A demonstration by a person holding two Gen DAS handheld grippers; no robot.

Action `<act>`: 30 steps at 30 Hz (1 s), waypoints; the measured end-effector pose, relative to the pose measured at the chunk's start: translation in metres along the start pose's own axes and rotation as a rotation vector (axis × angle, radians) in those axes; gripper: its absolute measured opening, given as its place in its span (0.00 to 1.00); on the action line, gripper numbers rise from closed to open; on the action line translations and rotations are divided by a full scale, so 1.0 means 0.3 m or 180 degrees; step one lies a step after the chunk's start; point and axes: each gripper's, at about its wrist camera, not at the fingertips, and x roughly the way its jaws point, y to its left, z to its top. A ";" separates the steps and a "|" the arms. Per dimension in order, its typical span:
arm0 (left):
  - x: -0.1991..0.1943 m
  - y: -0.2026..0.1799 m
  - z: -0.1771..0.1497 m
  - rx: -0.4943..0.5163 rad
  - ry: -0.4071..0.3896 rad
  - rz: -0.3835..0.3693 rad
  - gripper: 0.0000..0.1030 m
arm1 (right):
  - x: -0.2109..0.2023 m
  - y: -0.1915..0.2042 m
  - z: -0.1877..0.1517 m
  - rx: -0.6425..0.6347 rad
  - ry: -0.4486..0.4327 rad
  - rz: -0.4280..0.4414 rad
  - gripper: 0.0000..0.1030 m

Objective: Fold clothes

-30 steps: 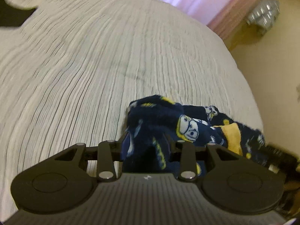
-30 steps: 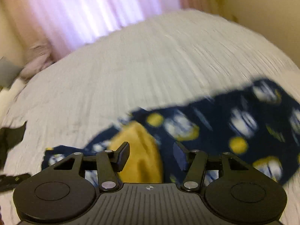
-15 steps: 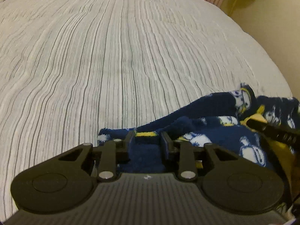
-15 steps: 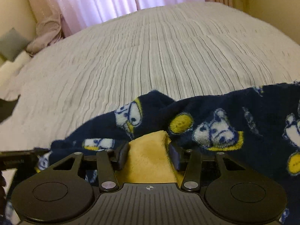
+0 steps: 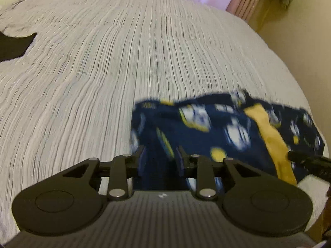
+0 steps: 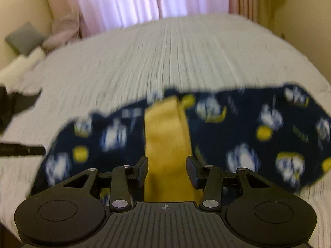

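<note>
Closest to me, the left gripper (image 5: 160, 155) had navy fleece between its fingers, its jaws closing on the cloth. The smear of motion hid whether the pads were truly pressing, though the fabric filled the gap. The right gripper (image 6: 167, 165) was clamped on the yellow band (image 6: 165, 132) of the same garment, the band running straight up between its pads.

The fleece garment (image 5: 217, 128) itself, navy with white and yellow cartoon figures, was so blurred that I could not make out the print or say which part of it was which. In the left view the tip of the right gripper poked in at the right edge, cut off by the frame. In the right view a dark bar at the left edge was the other tool's finger, also cropped.

Half a second earlier the garment lay bunched and sharp. Now it hung stretched wide between the two tools, spread across the near edge of the bed.

Beyond it the bedspread (image 5: 124, 62), pale with thin dark stripes, lay mostly bare. A black cloth (image 5: 14, 45) rested at its far left, partly cut off. Farther still were pillows (image 6: 24, 39), pink curtains (image 6: 128, 0) and cream walls.
</note>
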 end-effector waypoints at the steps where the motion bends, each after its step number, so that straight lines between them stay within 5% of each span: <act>1: 0.011 -0.013 -0.027 0.0025 0.0059 -0.0002 0.24 | 0.022 -0.004 -0.023 -0.0002 0.0065 -0.0026 0.44; 5: 0.073 -0.036 -0.080 0.0059 0.0296 0.0200 0.23 | 0.070 -0.033 -0.055 -0.0005 0.0242 -0.0097 0.44; 11: 0.027 -0.084 -0.044 -0.0007 0.0431 0.0332 0.21 | -0.055 -0.040 -0.017 0.0043 0.0050 0.0123 0.44; 16: 0.054 -0.123 -0.035 -0.0065 0.0819 0.0612 0.22 | 0.050 -0.031 -0.037 0.0049 0.0713 0.0009 0.44; 19: 0.032 -0.146 -0.018 -0.0065 0.0948 0.0747 0.31 | -0.001 -0.057 -0.003 0.0242 0.0649 0.0152 0.44; 26: -0.016 -0.194 -0.003 -0.0042 0.1248 0.0940 0.40 | -0.032 -0.083 0.046 0.0237 0.1284 0.0031 0.44; 30: -0.056 -0.233 -0.003 0.0047 0.1300 0.0981 0.46 | -0.075 -0.097 0.063 0.0352 0.1368 0.0077 0.44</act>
